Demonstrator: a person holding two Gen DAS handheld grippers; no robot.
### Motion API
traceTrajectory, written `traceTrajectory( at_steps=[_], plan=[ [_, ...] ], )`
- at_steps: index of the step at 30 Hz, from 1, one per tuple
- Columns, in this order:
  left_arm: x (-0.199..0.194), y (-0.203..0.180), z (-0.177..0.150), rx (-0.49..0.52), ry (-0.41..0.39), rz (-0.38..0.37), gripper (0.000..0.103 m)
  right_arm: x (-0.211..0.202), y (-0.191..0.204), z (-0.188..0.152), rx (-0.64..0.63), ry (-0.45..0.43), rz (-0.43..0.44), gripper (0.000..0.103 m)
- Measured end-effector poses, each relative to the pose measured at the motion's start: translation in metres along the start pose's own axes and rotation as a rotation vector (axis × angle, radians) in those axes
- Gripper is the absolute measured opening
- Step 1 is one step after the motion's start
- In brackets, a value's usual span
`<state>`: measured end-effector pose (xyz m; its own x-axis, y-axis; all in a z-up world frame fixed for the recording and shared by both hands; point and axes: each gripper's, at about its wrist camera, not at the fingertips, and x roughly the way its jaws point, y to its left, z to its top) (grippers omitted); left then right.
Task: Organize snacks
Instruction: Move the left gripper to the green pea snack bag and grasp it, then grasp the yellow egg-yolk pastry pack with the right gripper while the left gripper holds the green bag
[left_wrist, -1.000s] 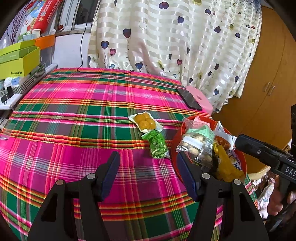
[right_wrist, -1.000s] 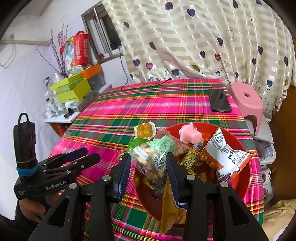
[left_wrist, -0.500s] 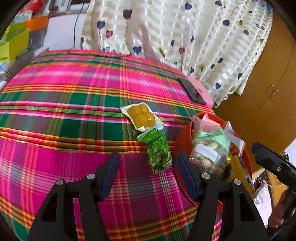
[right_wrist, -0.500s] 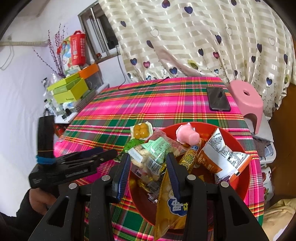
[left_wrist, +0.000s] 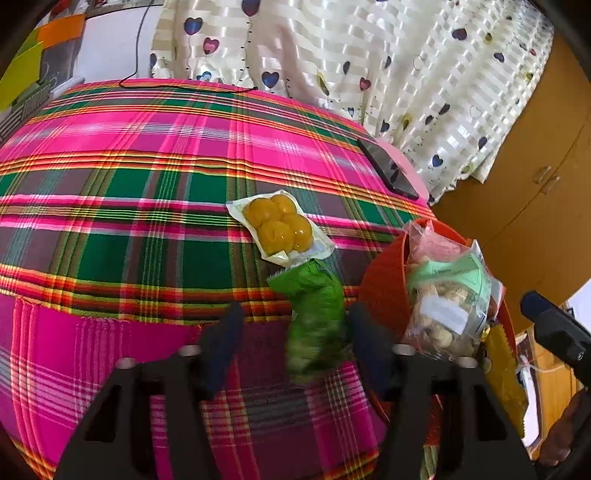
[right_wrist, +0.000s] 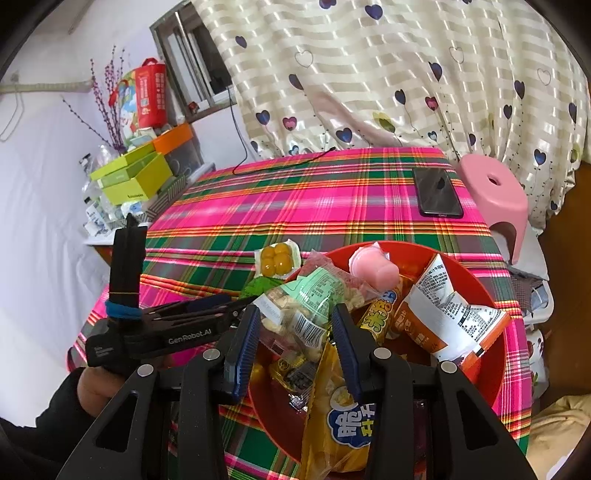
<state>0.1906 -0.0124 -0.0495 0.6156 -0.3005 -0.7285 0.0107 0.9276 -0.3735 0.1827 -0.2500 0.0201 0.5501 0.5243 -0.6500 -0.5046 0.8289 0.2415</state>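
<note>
At the lower centre of the left wrist view, the green snack packet (left_wrist: 316, 325) lies blurred on the plaid tablecloth (left_wrist: 122, 229) between the left gripper (left_wrist: 291, 350) jaws, which have just been closing with a gap still on the left side; contact on the right is hard to make out. Just above lies the yellow snack pack (left_wrist: 279, 225), with the red bowl (left_wrist: 384, 288) cut off at right. In the right wrist view, the right gripper (right_wrist: 295, 343) stands part open around a clear cracker bag (right_wrist: 303, 314) over the bowl; whether it grips, I cannot tell.
</note>
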Motion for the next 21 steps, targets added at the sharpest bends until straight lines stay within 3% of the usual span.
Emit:
traceTrajectory(
  at_steps=[4,21],
  plan=[
    [0.000,-0.002,-0.002,0.018,0.003,-0.004,0.035,0.001,0.000,0.000,0.001,0.000,-0.001,0.038],
    [-0.044,0.030,-0.020,-0.005,-0.076,0.074,0.034,0.015,0.029,0.015,-0.099,0.016,0.014,0.038]
  ],
)
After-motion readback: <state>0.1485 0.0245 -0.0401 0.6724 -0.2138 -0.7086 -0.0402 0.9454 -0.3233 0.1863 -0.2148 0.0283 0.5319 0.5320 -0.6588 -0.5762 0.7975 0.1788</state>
